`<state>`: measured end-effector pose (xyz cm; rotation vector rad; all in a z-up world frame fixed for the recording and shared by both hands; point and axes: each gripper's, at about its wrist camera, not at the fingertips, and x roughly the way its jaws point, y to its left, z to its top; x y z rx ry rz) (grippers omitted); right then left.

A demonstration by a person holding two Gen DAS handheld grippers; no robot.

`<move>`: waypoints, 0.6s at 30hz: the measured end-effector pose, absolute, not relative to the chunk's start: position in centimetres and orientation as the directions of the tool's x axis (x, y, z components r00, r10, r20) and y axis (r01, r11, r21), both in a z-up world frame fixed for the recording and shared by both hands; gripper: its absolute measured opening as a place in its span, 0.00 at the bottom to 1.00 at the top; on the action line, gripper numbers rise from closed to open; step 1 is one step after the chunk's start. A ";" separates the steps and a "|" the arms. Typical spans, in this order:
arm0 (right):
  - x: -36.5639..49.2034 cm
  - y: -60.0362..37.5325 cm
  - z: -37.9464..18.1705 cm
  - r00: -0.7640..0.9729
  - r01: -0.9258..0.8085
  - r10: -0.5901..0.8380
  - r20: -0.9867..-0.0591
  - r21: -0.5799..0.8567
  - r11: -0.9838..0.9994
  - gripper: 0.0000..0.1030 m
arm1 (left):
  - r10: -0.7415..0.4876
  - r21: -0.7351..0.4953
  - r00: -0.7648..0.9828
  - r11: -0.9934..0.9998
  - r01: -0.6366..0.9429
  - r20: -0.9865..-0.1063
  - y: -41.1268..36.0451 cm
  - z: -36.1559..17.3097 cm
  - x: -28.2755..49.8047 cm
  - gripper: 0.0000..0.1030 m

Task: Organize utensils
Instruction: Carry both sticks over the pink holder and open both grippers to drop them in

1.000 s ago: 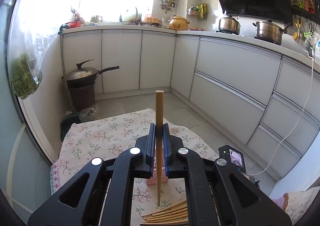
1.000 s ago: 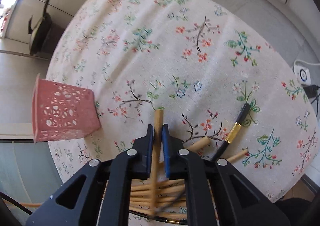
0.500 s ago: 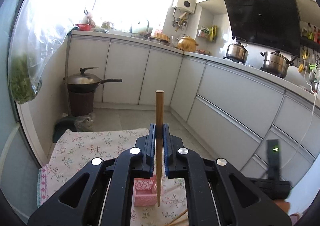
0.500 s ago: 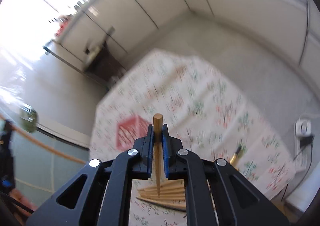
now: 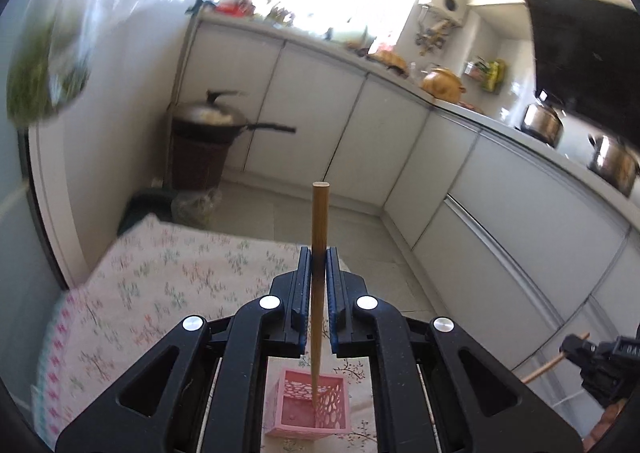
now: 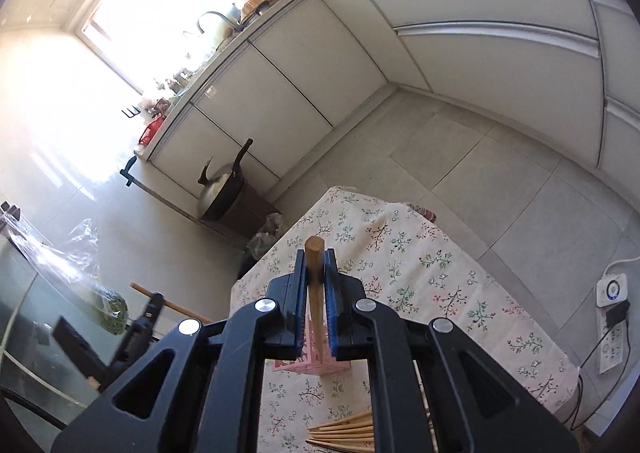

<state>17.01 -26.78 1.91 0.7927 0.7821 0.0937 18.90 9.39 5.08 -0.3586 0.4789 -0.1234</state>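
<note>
My left gripper [image 5: 318, 265] is shut on a wooden chopstick [image 5: 319, 229] held upright; its lower tip hangs over the open pink perforated holder [image 5: 308, 409] on the floral tablecloth. My right gripper [image 6: 316, 265] is shut on another wooden chopstick [image 6: 314, 265], above the same pink holder [image 6: 308, 363]. Several loose chopsticks [image 6: 344, 431] lie on the cloth near the right gripper. The right gripper shows in the left wrist view [image 5: 576, 349], and the left gripper shows in the right wrist view [image 6: 152, 309].
The small table with the floral cloth [image 6: 420, 265] stands on a tiled kitchen floor. A wok on a brown stand [image 5: 208, 133] sits by white cabinets. A power strip [image 6: 610, 325] lies on the floor to the right. Pots [image 5: 612, 161] stand on the counter.
Both grippers rose and tilted up from the table, each carrying a chopstick. The left gripper moved over the pink holder, and the right gripper swung toward it.
</note>
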 end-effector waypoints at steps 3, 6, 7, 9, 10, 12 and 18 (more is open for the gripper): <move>17.1 -26.6 1.9 0.724 0.202 0.361 -0.587 0.682 0.703 0.08 | -0.193 -0.408 0.865 0.913 -0.015 -0.463 11.1 3.0 19.5 0.12; 17.0 -26.4 2.2 0.734 0.194 0.362 -0.575 0.689 0.699 0.08 | -0.253 -0.472 0.847 0.882 0.002 -0.468 12.3 2.3 19.6 0.24; 17.0 -26.3 2.3 0.736 0.194 0.363 -0.571 0.691 0.696 0.08 | -0.258 -0.481 0.847 0.876 0.003 -0.465 12.5 2.4 19.5 0.25; 17.1 -26.1 2.5 0.739 0.188 0.368 -0.564 0.697 0.692 0.08 | -0.266 -0.488 0.851 0.873 0.012 -0.454 12.8 2.9 18.9 0.26; 17.2 -25.9 2.6 0.739 0.184 0.369 -0.563 0.697 0.693 0.08 | -0.266 -0.491 0.852 0.871 0.013 -0.450 12.9 3.3 18.6 0.26; 17.4 -25.6 2.9 0.744 0.183 0.366 -0.559 0.697 0.693 0.08 | -0.259 -0.503 0.862 0.864 0.006 -0.435 13.4 4.2 17.5 0.28; 20.1 -23.7 3.2 0.743 0.177 0.347 -0.572 0.669 0.722 0.08 | -0.231 -0.527 0.889 0.849 -0.013 -0.395 14.7 5.9 14.8 0.28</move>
